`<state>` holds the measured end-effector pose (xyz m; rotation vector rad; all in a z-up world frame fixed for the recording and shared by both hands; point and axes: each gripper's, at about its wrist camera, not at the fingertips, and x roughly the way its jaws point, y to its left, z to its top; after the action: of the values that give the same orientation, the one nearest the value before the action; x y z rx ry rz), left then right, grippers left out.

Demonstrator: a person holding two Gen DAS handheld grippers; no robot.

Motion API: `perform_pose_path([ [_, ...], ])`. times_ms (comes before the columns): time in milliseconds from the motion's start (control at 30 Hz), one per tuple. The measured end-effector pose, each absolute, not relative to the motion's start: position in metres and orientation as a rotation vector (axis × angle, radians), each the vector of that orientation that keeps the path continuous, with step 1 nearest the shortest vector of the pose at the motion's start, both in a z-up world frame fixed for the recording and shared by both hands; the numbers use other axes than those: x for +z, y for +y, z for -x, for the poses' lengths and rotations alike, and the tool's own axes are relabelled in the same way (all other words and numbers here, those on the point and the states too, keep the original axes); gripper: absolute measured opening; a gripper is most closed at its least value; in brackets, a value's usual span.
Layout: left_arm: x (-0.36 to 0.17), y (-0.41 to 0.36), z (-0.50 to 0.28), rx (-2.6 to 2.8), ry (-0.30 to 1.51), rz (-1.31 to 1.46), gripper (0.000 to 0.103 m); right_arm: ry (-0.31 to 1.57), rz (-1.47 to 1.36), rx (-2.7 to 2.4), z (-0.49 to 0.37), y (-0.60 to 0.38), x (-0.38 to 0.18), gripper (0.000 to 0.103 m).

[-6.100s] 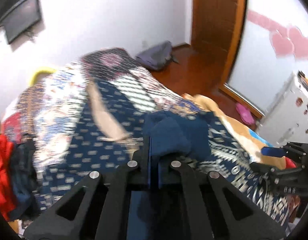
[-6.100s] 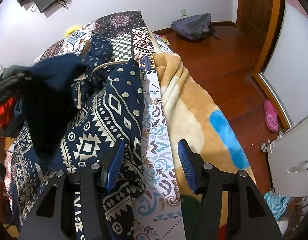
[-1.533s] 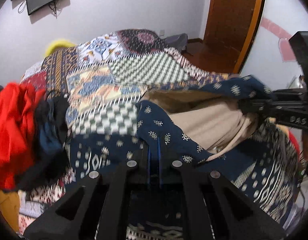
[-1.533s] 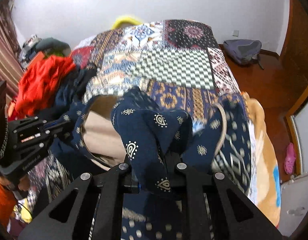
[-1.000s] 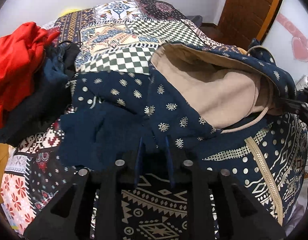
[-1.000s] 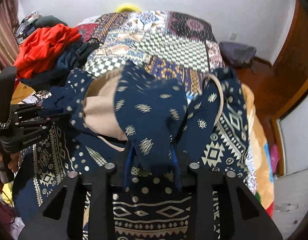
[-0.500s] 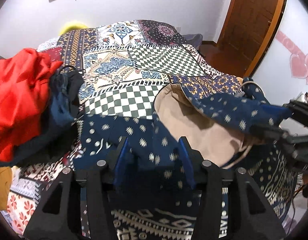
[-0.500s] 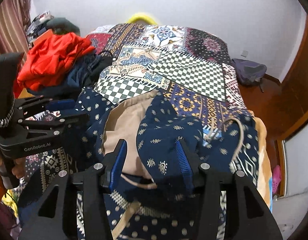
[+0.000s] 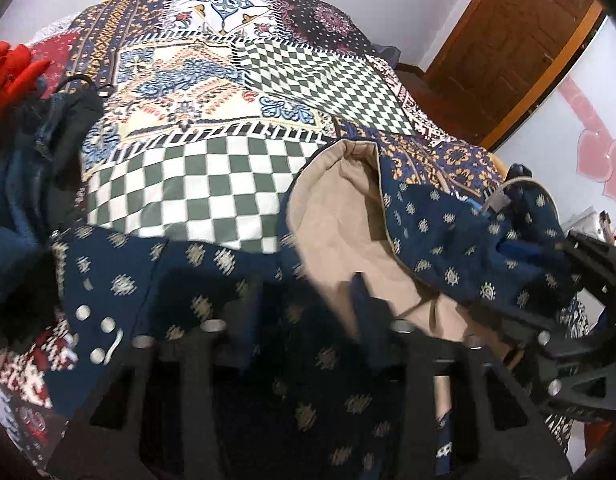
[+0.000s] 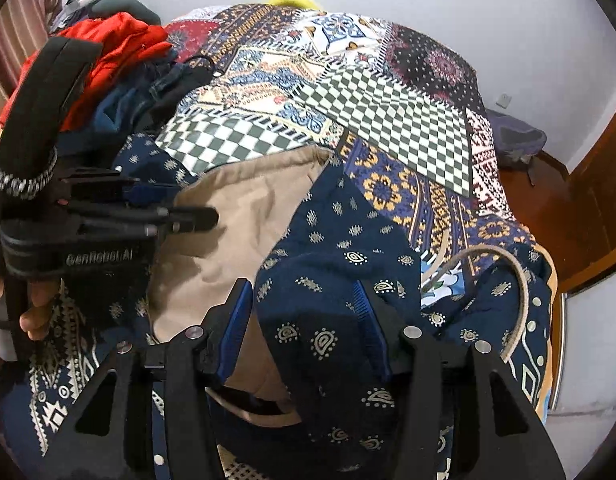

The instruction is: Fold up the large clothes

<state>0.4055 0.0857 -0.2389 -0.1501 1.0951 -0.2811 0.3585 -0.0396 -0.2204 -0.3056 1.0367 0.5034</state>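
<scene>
A large navy hooded garment (image 9: 448,240) with pale motifs and a beige lining (image 10: 235,216) lies spread on the patchwork bedspread (image 9: 211,176). My left gripper (image 9: 303,300) points down at its near edge. Its jaws are closing, with navy cloth bunched between the fingers, and the pads stand apart from it. From the right wrist view, the left gripper (image 10: 187,212) reaches over the lining. My right gripper (image 10: 303,320) straddles a navy fold of the hood with its blue pads apart, and beige shows beside the left pad.
A pile of red clothes (image 10: 119,40) and dark clothes (image 9: 35,140) sits at the bed's left side. A grey backpack (image 10: 516,140) lies on the wooden floor near the brown door (image 9: 508,40). A person's hand (image 10: 31,308) grips the left gripper's handle.
A second ago both grippers were shut on navy cloth. They opened half a second ago. Since then both have sunk closer to the hood, and the left jaws have narrowed slightly.
</scene>
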Motion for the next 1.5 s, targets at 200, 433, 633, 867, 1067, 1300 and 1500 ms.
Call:
perform_pose_path([
  [200,-0.224,0.076,-0.398,-0.295,1.044,0.119,0.011,1.021,0.266,0.494,-0.355,-0.056,-0.216,0.049],
  [433,-0.170,0.065,-0.357,-0.359,0.938,0.074,0.010,0.996,0.137,0.475,-0.340,-0.088,-0.198,0.027],
  [633,-0.145,0.054,-0.305,-0.411,0.892,0.021,0.010,0.959,0.085,0.443,-0.306,-0.114,-0.176,0.020],
  [867,-0.178,0.058,-0.258,-0.370,0.986,-0.030,0.010,1.004,0.046,0.398,-0.277,-0.143,-0.191,0.020],
  [1067,-0.221,0.081,-0.239,-0.316,1.101,-0.006,0.018,1.023,0.041,0.362,-0.271,-0.151,-0.203,0.020],
  [1300,-0.214,0.099,-0.231,-0.237,1.084,-0.026,0.045,1.030,0.081,0.347,-0.260,-0.148,-0.188,0.030],
  [1500,-0.193,0.111,-0.242,-0.199,1.020,-0.028,0.051,1.014,0.093,0.382,-0.247,-0.145,-0.168,0.048],
])
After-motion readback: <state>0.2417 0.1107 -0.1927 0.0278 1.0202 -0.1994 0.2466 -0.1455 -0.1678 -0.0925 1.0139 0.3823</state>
